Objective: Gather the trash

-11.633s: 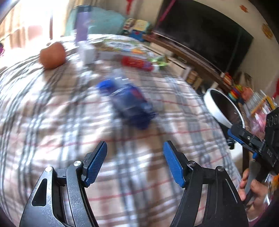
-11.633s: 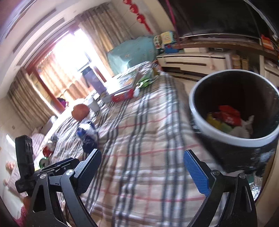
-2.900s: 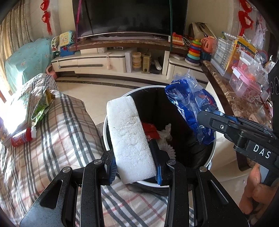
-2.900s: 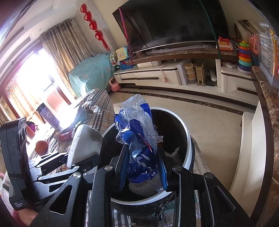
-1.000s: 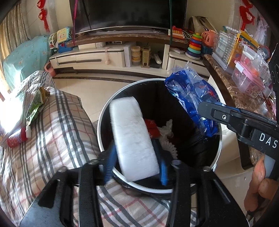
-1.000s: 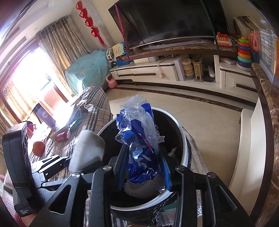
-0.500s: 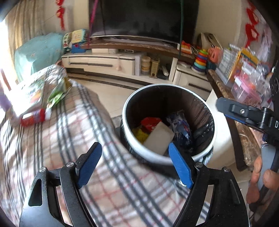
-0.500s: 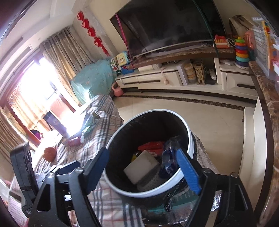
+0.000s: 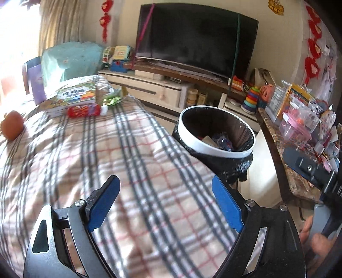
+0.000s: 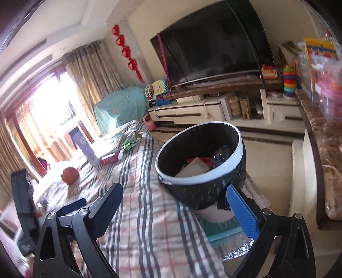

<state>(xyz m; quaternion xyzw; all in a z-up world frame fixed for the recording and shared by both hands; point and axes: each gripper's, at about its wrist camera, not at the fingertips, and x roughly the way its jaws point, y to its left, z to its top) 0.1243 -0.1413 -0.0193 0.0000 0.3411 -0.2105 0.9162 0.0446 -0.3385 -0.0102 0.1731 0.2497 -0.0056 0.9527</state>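
- your left gripper (image 9: 165, 206) and right gripper (image 10: 177, 208): jaws opening, nothing between them.
- the red wrapper (image 9: 84, 111) lies well ahead-left of your left gripper, long axis crosswise; left is nearer.

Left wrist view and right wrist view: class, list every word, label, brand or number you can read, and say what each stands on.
No text can be read in either view.
Book cover: printed, but too blurred to read.
Red packet: lettering too blurred.
Plastic boxes on the counter: labels too small.
Red wall hangings: no legible characters.
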